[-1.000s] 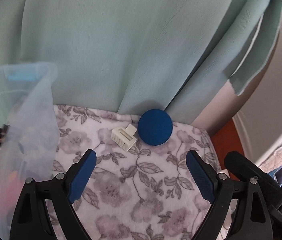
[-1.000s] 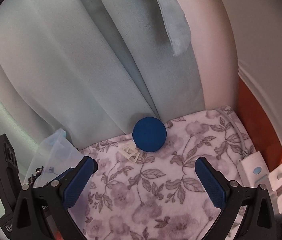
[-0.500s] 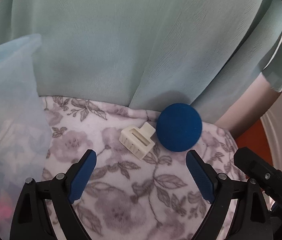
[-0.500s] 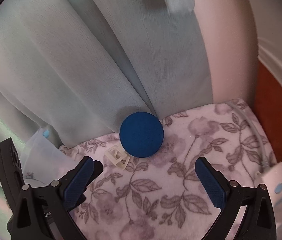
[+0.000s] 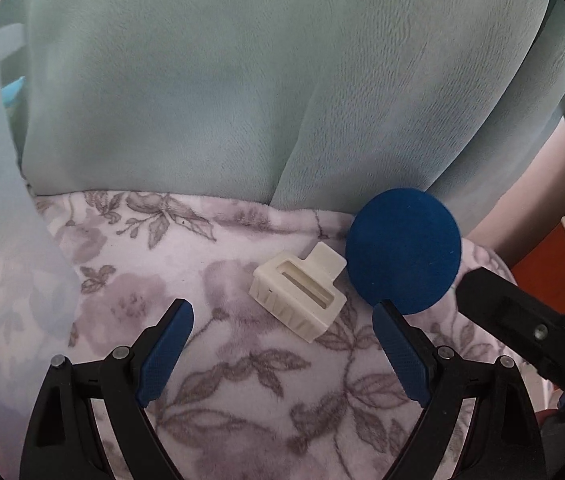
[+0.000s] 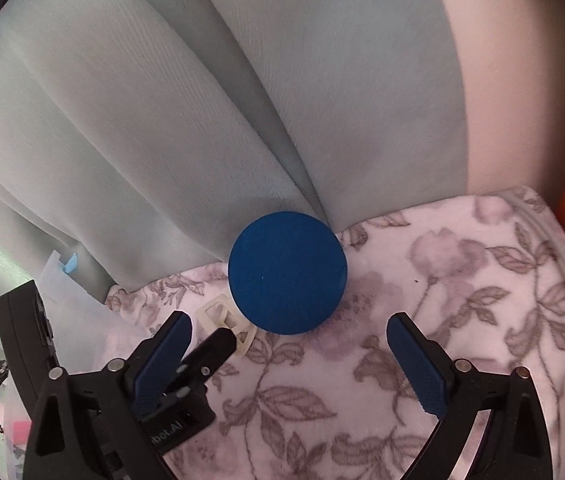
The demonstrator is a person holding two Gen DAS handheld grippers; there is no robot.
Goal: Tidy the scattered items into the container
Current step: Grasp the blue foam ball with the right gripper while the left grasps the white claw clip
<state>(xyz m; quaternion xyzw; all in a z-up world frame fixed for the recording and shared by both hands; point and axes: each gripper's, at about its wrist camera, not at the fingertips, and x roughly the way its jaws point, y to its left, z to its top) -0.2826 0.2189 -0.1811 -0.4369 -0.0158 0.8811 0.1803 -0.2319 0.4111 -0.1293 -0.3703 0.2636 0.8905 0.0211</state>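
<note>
Left wrist view: our left tongs [image 5: 282,324] gape empty just below a cream hair clip [image 5: 297,295], slanting toward lower right on the floral blanket [image 5: 130,300]. Right tongs [image 6: 288,338], also apart, face the blue ball [image 6: 287,273].

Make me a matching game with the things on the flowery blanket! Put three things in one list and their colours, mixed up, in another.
Things:
1. hair claw clip
2. round pad
3. curtain

Colours:
A. pale green
B. cream white
C. dark blue

Pairs: 1-B, 2-C, 3-A
</note>
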